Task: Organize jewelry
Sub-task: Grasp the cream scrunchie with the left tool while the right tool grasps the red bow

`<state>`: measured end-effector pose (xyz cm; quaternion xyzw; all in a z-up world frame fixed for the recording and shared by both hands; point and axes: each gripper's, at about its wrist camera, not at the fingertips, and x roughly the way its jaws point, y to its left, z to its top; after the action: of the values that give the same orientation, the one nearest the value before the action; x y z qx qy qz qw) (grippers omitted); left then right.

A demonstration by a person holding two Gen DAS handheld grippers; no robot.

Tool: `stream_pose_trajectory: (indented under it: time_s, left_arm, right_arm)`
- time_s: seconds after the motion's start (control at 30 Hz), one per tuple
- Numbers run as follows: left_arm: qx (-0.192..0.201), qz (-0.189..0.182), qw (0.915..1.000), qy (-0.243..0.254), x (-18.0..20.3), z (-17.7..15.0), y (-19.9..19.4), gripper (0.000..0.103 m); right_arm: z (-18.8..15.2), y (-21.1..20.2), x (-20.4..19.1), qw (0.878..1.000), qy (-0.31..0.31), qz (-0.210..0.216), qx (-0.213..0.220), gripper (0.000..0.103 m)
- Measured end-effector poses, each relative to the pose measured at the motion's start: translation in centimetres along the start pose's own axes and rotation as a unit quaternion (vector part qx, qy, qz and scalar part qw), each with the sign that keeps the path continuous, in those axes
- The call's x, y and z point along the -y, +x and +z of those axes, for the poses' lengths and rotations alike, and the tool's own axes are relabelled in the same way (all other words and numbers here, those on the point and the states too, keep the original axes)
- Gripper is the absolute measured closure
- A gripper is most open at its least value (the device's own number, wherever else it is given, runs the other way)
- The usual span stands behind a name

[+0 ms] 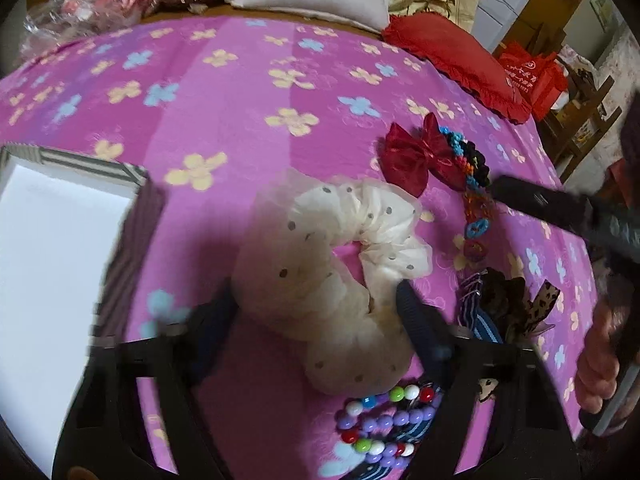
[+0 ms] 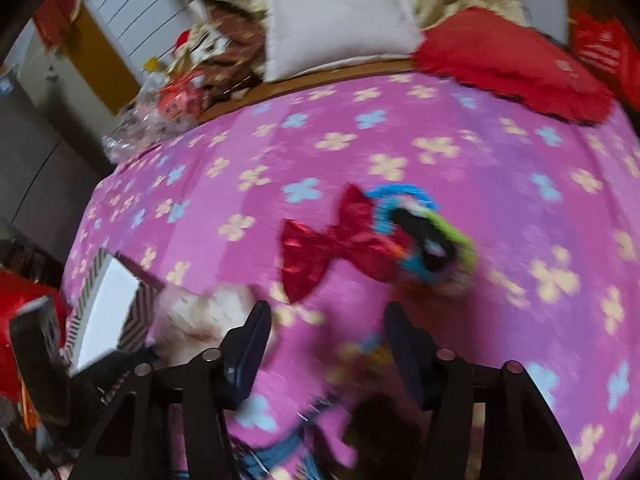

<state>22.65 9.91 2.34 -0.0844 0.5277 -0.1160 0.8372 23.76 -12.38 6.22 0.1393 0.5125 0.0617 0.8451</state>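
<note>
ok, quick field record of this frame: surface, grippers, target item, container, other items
surface: pink floral bedspread
left gripper: open, fingers either side of the white dotted scrunchie
right gripper: open, nothing between fingers
container: open striped box, left of scrunchie
other items: red bow, crochet band, bead bracelets, leopard ribbon

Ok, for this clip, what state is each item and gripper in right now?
left gripper: open, fingers on either side of the scrunchie
white dotted scrunchie: lying on the blanket, not clamped
right gripper: open, holding nothing
red bow: lying flat, untouched
striped box: open, white inside, nothing visible in it
beaded bracelets: piled on the blanket
</note>
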Motion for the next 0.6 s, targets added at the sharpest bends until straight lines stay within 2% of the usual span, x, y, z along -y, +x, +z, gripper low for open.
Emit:
stream_pose_trajectory:
  time_s: [0.03, 0.07, 0.1, 0.2, 0.37, 0.47, 0.5, 0.53, 0.6]
  left_arm:
    - [-0.010, 0.004, 0.9999, -0.001, 0.0, 0.0, 0.4, 0.072]
    - [-0.003, 0.012, 0.9999, 0.002, 0.1, 0.0, 0.3, 0.080]
    - [-0.007, 0.002, 1.0000, -0.002, 0.0, -0.1, 0.3, 0.087]
    - [-0.005, -0.011, 0.9998, -0.016, -0.1, -0.4, -0.4, 0.089]
    - [0.021, -0.025, 0.9994, -0.013, -0.5, -1.7, -3.6, 0.090]
    - [0.034, -0.037, 0.9986, -0.019, -1.0, -2.4, -5.6, 0.090]
    - [0.039, -0.044, 0.9980, -0.023, -1.4, -2.7, -6.3, 0.090]
    - [0.047, -0.050, 0.9973, -0.027, -1.7, -2.9, -7.2, 0.090]
    - [0.065, -0.055, 0.9958, -0.033, -2.5, -3.5, -9.2, 0.090]
  right_arm:
    - [0.4, 0.9, -0.5, 1.000, -0.003, 0.001, -0.006, 0.046]
    - [0.6, 1.5, -0.8, 1.000, -0.005, 0.000, -0.010, 0.046]
    - [1.0, 2.5, -1.1, 1.000, -0.005, -0.006, -0.018, 0.046]
    - [1.4, 4.2, -1.0, 0.999, 0.010, -0.014, -0.032, 0.046]
    - [1.8, 6.2, 0.0, 0.998, 0.046, -0.028, -0.045, 0.046]
    - [2.0, 6.0, -0.1, 0.997, 0.051, -0.042, -0.028, 0.047]
    - [2.1, 6.0, -0.2, 0.997, 0.051, -0.057, -0.023, 0.057]
    - [2.0, 6.1, -0.3, 0.996, 0.047, -0.071, -0.023, 0.080]
    - [1.9, 6.2, -0.2, 0.996, 0.044, -0.078, -0.024, 0.096]
